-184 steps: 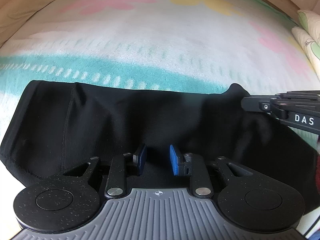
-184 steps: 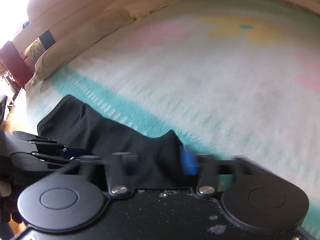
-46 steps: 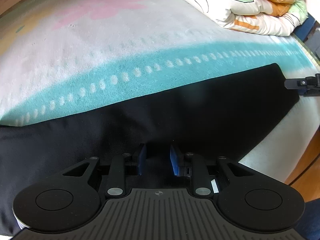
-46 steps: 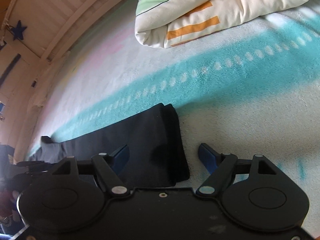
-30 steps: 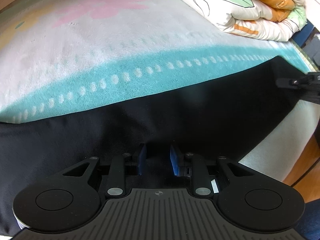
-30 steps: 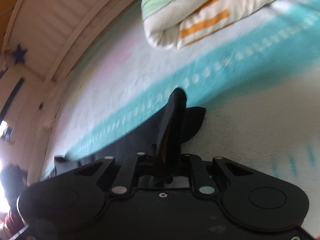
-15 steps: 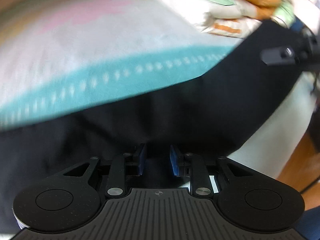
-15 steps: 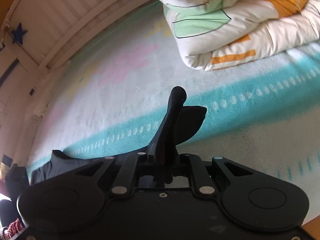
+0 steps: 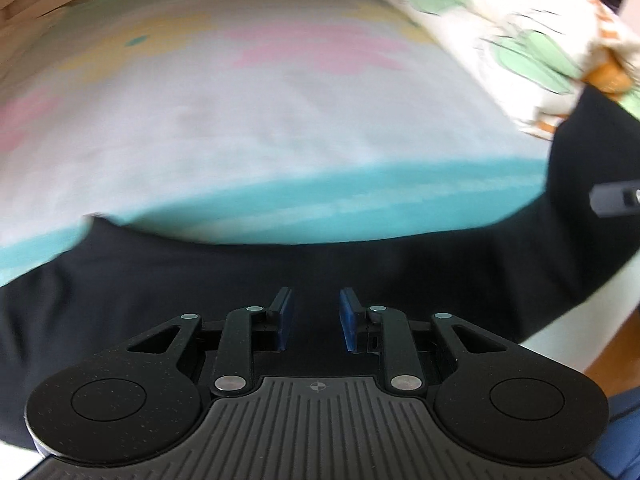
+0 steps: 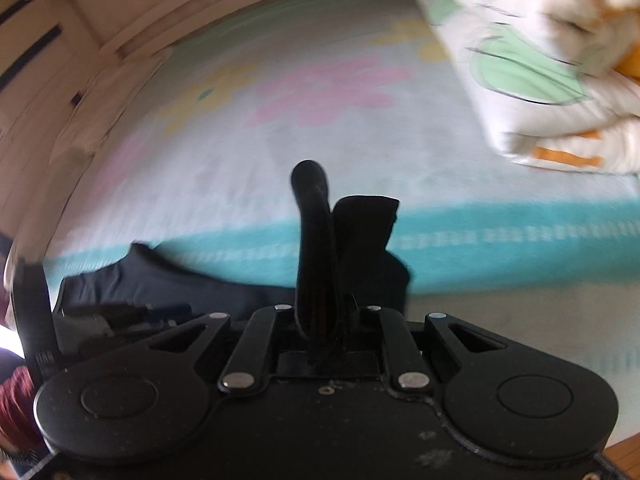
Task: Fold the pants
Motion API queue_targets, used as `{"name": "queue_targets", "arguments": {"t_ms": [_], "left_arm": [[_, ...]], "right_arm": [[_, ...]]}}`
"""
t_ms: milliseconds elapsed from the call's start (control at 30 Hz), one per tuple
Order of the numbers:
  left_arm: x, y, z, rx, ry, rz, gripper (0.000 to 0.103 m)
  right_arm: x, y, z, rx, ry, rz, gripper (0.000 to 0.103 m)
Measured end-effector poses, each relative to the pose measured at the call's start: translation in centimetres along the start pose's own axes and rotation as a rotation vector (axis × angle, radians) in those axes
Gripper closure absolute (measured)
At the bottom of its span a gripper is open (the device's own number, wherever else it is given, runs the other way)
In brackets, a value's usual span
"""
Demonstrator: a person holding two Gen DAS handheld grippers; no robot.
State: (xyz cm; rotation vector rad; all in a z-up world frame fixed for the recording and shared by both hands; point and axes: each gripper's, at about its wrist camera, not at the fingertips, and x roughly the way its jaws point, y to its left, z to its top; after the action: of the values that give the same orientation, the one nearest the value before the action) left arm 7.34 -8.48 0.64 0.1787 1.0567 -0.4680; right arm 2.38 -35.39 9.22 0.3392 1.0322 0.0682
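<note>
so the black pants (image 9: 280, 276) are stretched out across the near edge of the bed, over the teal stripe of the blanket (image 9: 248, 120), which is white with pink and yellow flowers on it. both views are pretty motion-blurred, so fine detail is a wash.

left gripper (image 9: 314, 318): the blue pads (image 9: 347, 320) sit a narrow gap apart and there's black fabric bunched right down in between them. looks like it's got hold of the pants along the near edge, though the cloth is so dark i can't make out the pinch line itself. from there the fabric runs off to the right and rises up toward the far corner, where a bit of the other gripper's finger pokes in at the frame edge.

right gripper (image 10: 326, 320): jaws are squeezed together on the pants (image 10: 320, 240), no question. a folded wad of cloth sticks straight up out of them, with a flap hanging off to the right side. the rest of the pants trail away low to the left along the teal stripe.

rolled-up quilt (image 10: 552, 80), white with green and orange print, sits at the far right of the bed, well apart from the pants in the right view. wood panel wall (image 10: 120, 12) behind the bed.
</note>
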Motion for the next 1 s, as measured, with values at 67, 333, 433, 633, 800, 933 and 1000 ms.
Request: {"name": "queue_targets", "arguments": {"t_ms": [67,333,433,633,800,933,1000], "left_arm": [[-0.4,1.8,0.0,-0.021,0.000,0.005,0.078],[0.9,6.2,-1.4,-0.143,0.011,-0.037,0.078],[1.4,6.3,-1.3,-0.154,0.032,-0.065,0.078],[1.1,6.6,-0.3,-0.174,-0.004,-0.083,0.078],[0.8,6.3,0.2,-0.188,-0.030,-0.109,0.078],[0.6,5.9,0.4,-0.211,-0.041,-0.138,0.078],[0.6,5.5,0.1,-0.224,-0.037,-0.155,0.078]], "right_arm": [[1.3,2.7,-0.3,-0.030,0.022,0.004,0.089],[8.8,11.4,-4.9,-0.176,0.073,-0.039,0.089],[11.7,13.4,-7.0,-0.252,0.095,-0.096,0.081],[12.3,14.0,-8.6,-0.261,0.093,-0.017,0.052],[8.5,12.2,-7.7,-0.180,0.014,0.141,0.044],[5.8,8.9,-6.5,-0.022,-0.090,0.224,0.042],[5.2,7.4,-5.8,0.051,-0.134,0.199,0.042]]}}
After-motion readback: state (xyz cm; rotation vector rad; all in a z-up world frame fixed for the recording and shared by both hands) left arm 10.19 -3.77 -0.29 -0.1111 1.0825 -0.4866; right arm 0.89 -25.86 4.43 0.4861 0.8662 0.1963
